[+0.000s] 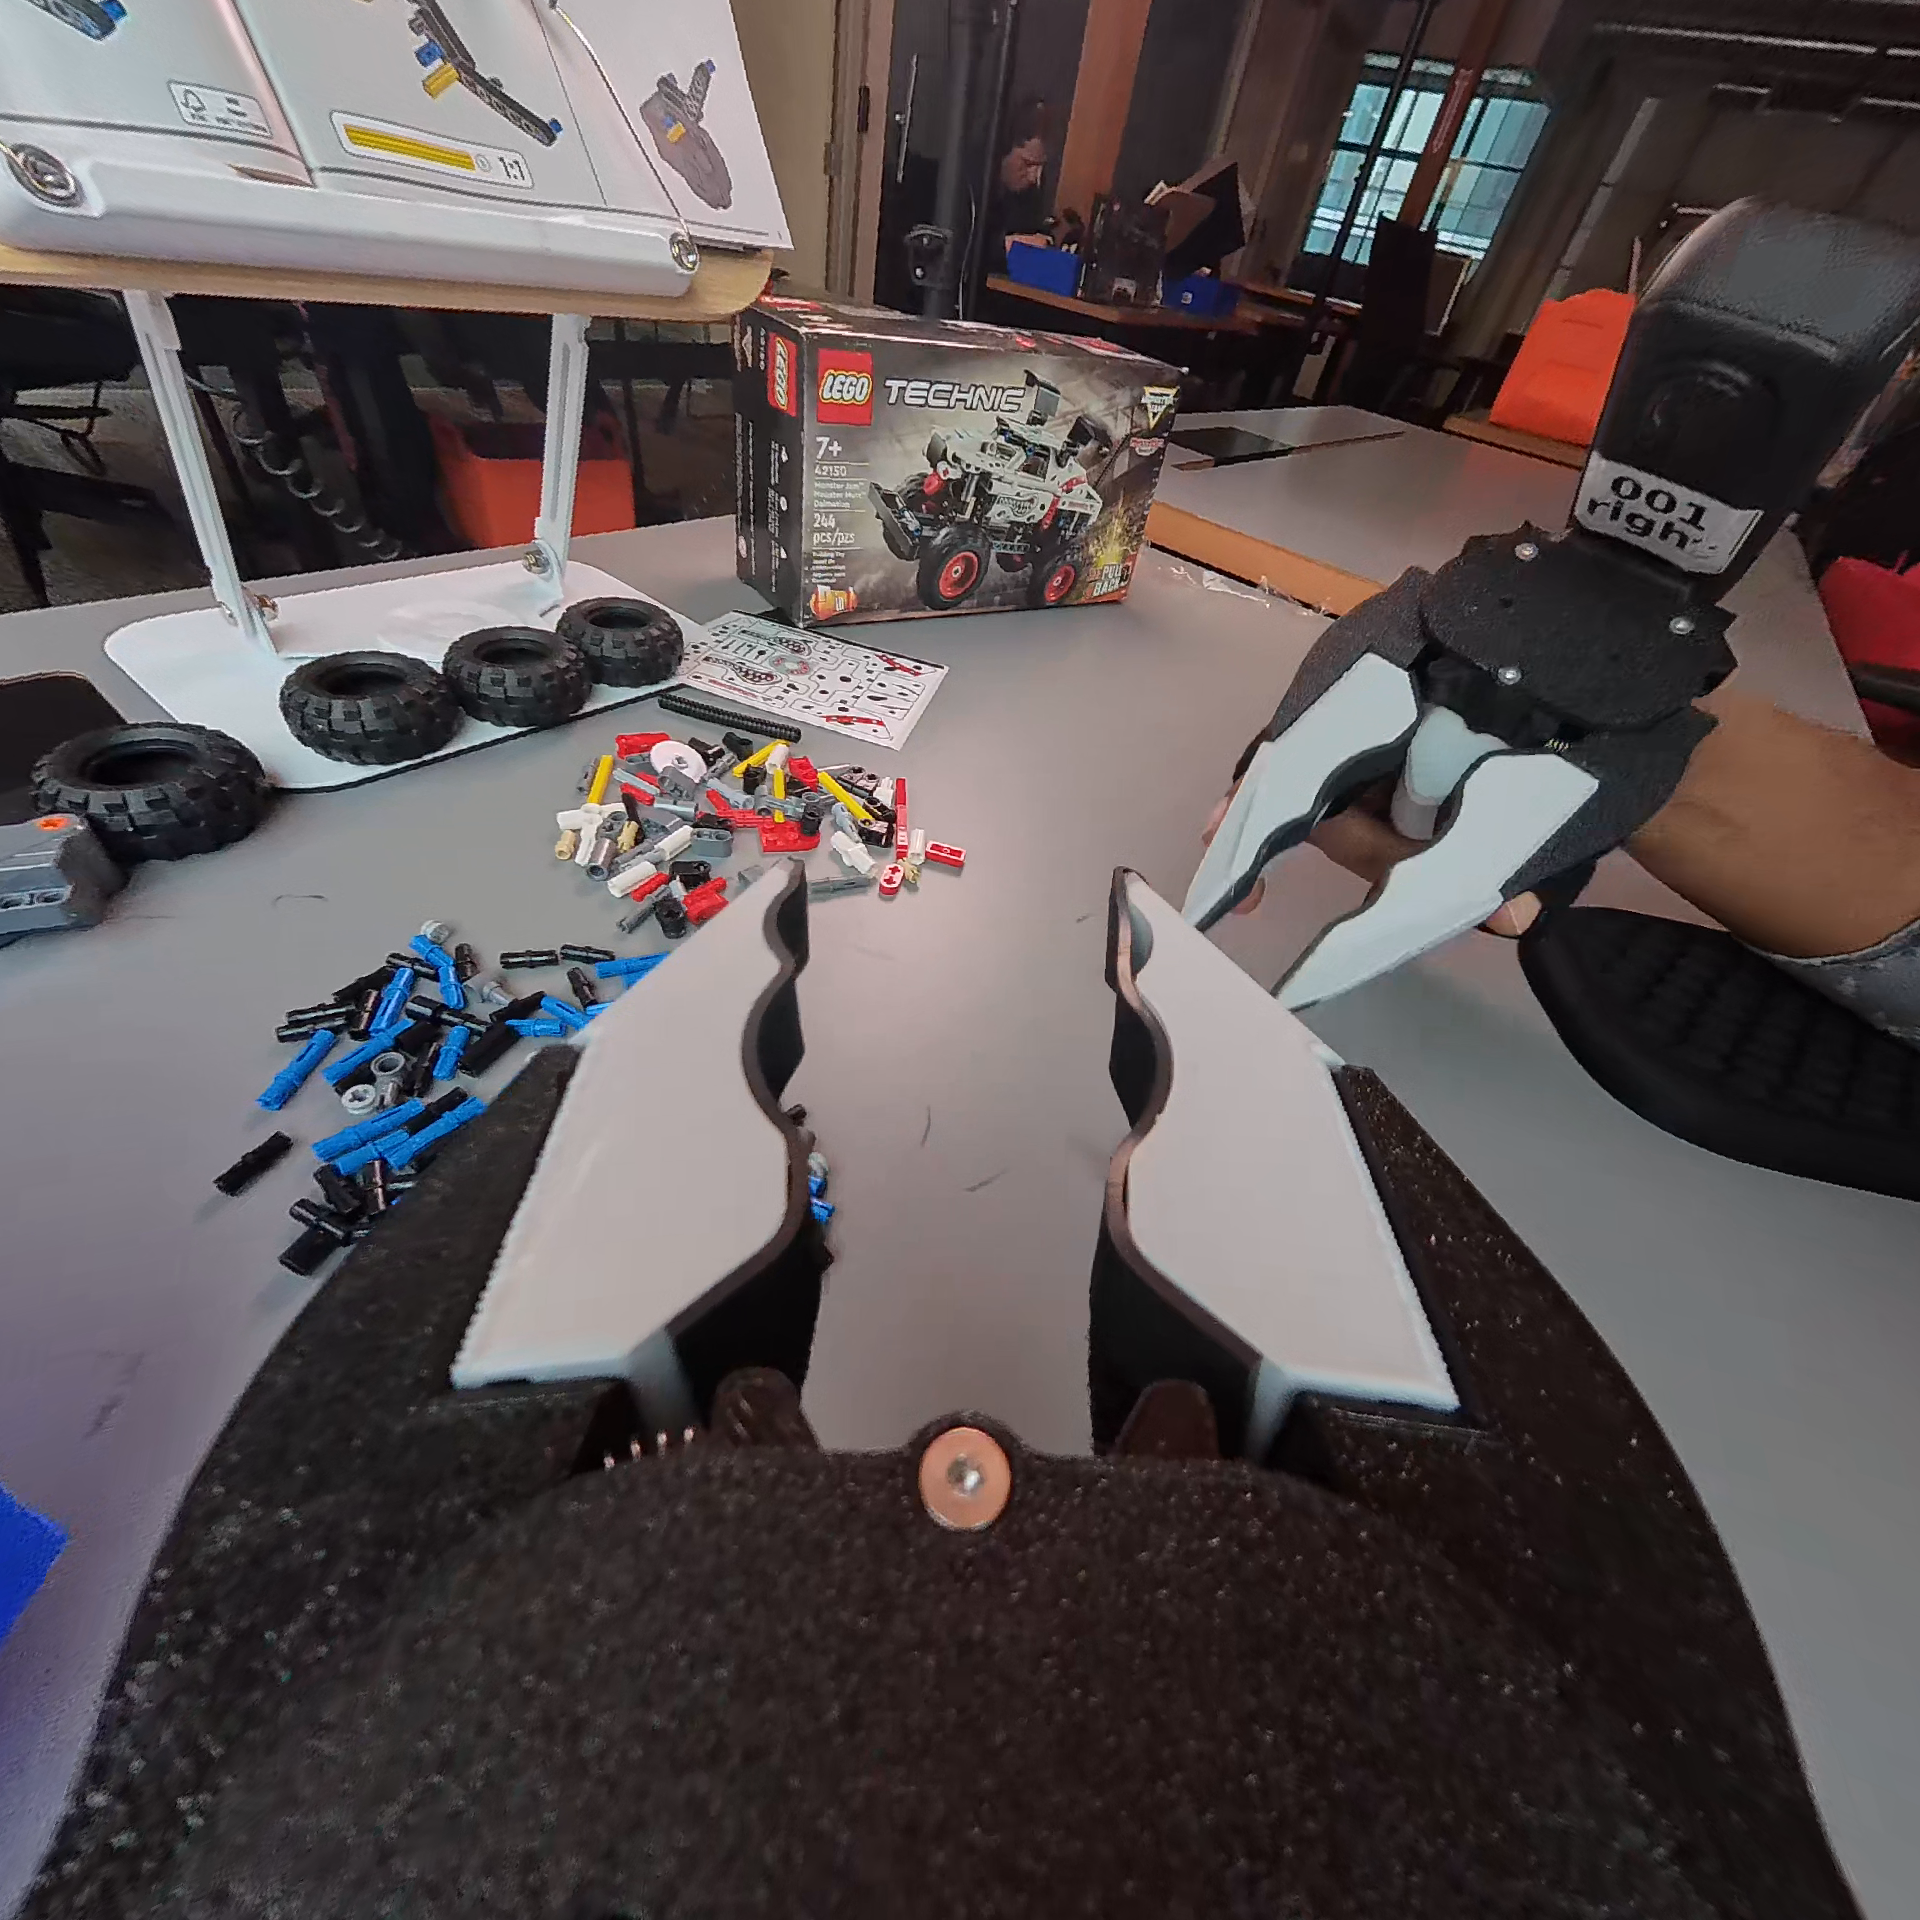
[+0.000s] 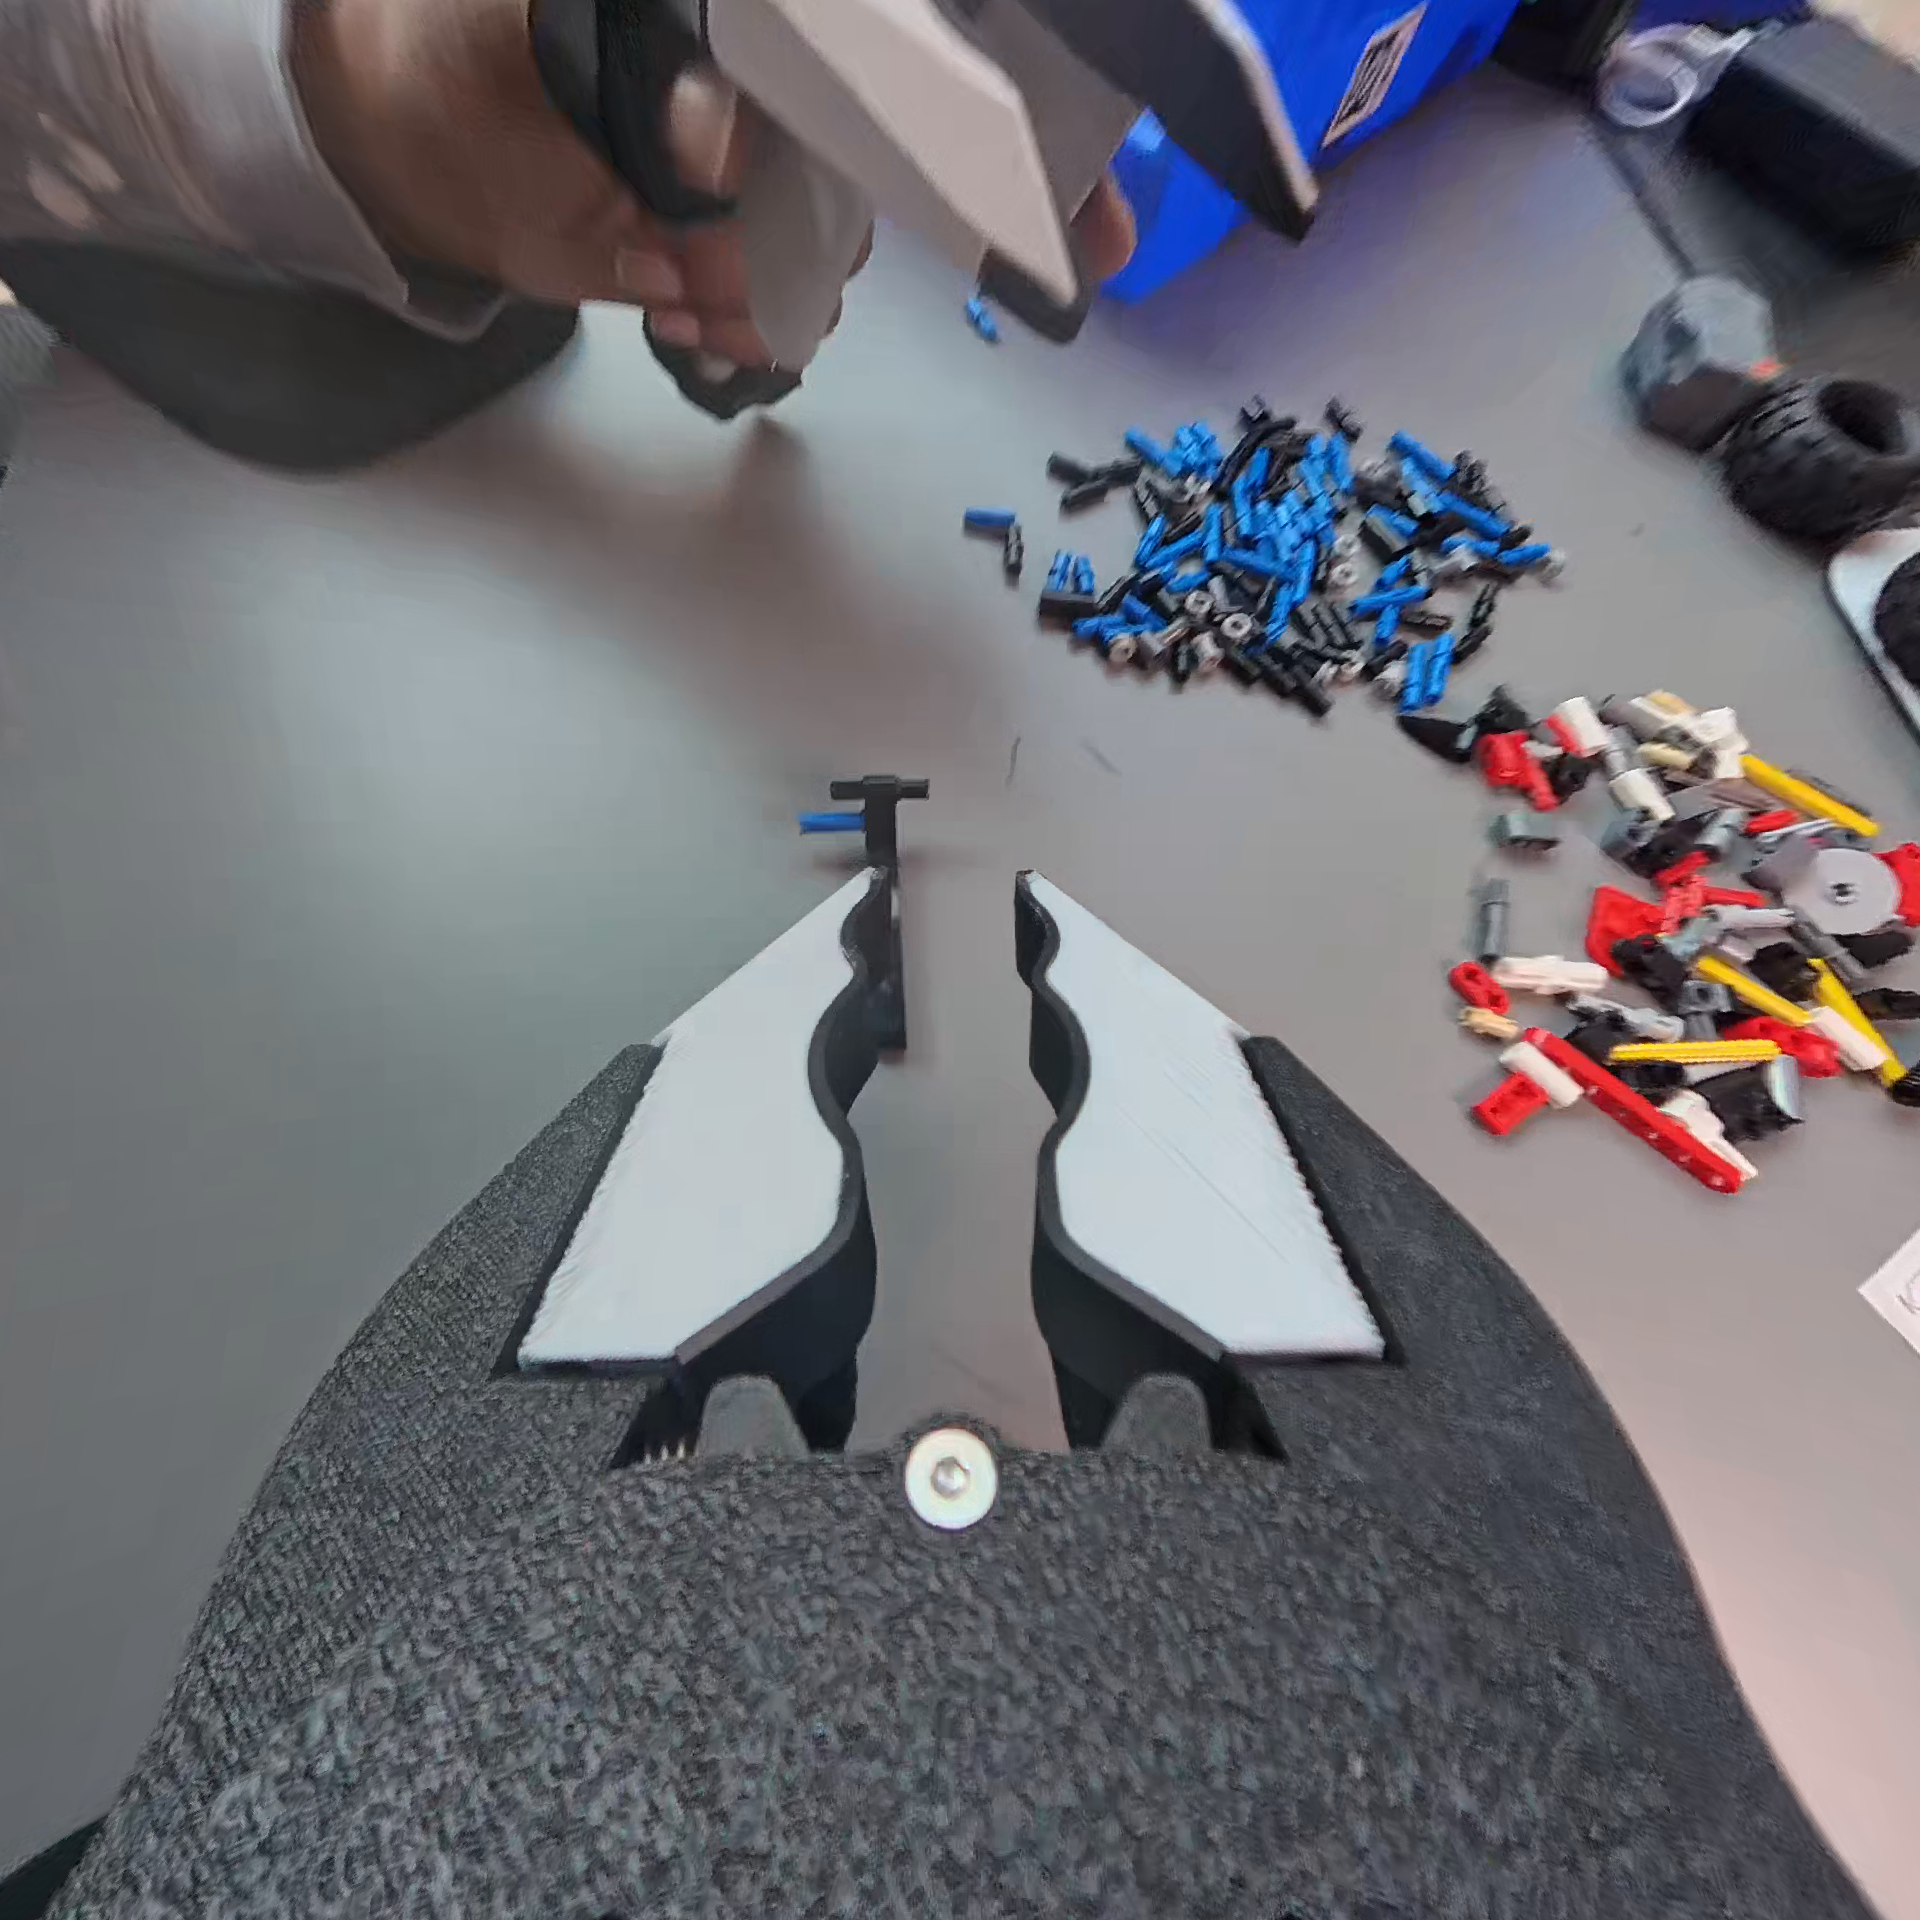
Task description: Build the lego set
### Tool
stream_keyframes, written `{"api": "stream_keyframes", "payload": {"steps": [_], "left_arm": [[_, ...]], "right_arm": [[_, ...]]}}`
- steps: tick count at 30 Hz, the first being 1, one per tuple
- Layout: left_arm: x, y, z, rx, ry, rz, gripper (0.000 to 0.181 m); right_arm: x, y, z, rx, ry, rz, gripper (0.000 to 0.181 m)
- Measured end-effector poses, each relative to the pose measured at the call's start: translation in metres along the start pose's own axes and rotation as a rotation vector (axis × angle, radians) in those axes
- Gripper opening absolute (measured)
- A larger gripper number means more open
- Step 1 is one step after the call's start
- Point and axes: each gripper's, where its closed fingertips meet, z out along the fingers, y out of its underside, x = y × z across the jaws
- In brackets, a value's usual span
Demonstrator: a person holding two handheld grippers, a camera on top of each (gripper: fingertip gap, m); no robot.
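Left wrist view, left to right: four tyres [image 1: 369, 707] by the manual stand [image 1: 343, 613], a heap of blue and black pins [image 1: 405, 1049], a mixed pile [image 1: 748, 810] of red, yellow and grey parts, the set's box [image 1: 945, 468], then our right gripper [image 1: 1236, 956] entering from the right. Our left gripper [image 1: 956, 894] hangs wide open over bare table [image 1: 987, 1039], holding nothing. In the right wrist view the jaws stand partly apart; a small black sub-assembly [image 2: 888, 883] with a blue pin lies along the left finger's inner edge, touching it, clear of the right one, and we cannot tell whether it is gripped or simply resting on the table. That, we judge, is the risk: a slim piece held against one finger could twist or skid away as the claw closes, and its loosely seated pin could pop out. The pin heap sits close beside our left gripper, so a careless sweep might scatter it.
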Motion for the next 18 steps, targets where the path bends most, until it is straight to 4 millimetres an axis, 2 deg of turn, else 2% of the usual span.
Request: {"api": "stream_keyframes", "payload": {"steps": [3,6,12,18], "left_arm": [[-0.006,-0.001,-0.001,0.013,-0.031,0.008,0.055],[-0.018,-0.008,-0.003,0.047,-0.102,0.037,0.05],[-0.057,-0.051,-0.002,0.164,-0.268,0.141,0.033],[-0.093,-0.095,0.019,0.232,-0.375,0.208,0.01]], "right_arm": [[0.026,-0.03,-0.018,0.217,0.12,0.057,0.027],[0.058,-0.045,-0.038,0.383,0.278,0.108,0.027],[0.094,-0.046,-0.055,0.52,0.511,0.151,0.025],[0.106,-0.033,-0.06,0.495,0.657,0.124,0.022]]}}
